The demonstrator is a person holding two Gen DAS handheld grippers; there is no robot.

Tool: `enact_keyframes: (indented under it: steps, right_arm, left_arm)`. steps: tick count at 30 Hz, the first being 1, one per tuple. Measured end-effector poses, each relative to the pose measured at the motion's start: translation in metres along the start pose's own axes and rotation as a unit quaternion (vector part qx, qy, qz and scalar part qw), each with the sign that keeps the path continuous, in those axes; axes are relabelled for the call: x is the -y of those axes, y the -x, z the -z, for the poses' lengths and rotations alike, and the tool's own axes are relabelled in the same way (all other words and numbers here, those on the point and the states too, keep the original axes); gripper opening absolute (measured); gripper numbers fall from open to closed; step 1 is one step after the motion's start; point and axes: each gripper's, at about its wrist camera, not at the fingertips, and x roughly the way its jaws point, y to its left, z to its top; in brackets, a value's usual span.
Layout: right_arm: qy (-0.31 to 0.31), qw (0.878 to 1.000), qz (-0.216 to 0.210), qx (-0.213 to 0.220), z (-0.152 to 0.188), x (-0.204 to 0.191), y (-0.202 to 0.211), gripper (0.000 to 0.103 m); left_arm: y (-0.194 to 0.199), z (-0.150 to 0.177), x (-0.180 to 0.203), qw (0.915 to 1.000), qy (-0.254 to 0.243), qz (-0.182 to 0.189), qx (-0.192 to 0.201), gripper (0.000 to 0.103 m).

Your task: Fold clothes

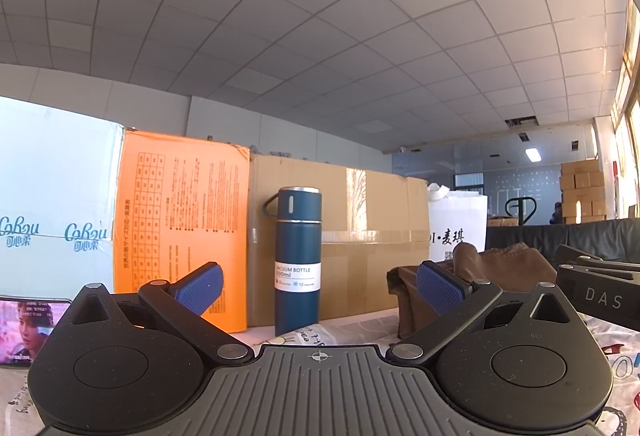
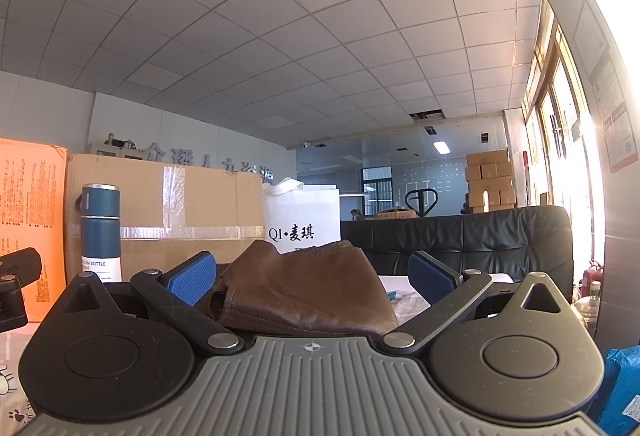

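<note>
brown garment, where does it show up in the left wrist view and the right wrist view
Left wrist view: the brown garment lies right of centre, behind the right-hand blue pad.
Right wrist view: it fills the centre, between the open fingers.
Shared landmark: the blue vacuum bottle stands left of it in both.

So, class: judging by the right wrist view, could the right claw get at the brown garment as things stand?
Probably yes. The right claw is open, and the brown garment lies directly ahead between its fingers with nothing in front of it.
</note>
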Motion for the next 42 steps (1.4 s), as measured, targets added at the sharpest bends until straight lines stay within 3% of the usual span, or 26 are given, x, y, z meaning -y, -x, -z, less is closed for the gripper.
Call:
enact_keyframes:
  steps: [10,42]
  right_arm:
    - [-0.007,1.000,-0.018,0.019,-0.0003,0.0005,0.0084,0.103]
    - [-0.009,1.000,-0.023,0.013,0.0007,0.0042,0.0084,0.103]
  left_arm:
    - [0.0009,-0.0005,0.0005,1.0000,0.000,0.001,0.001,0.103]
    - [-0.0011,0.0007,0.0008,1.0000,-0.002,0.003,0.001,0.103]
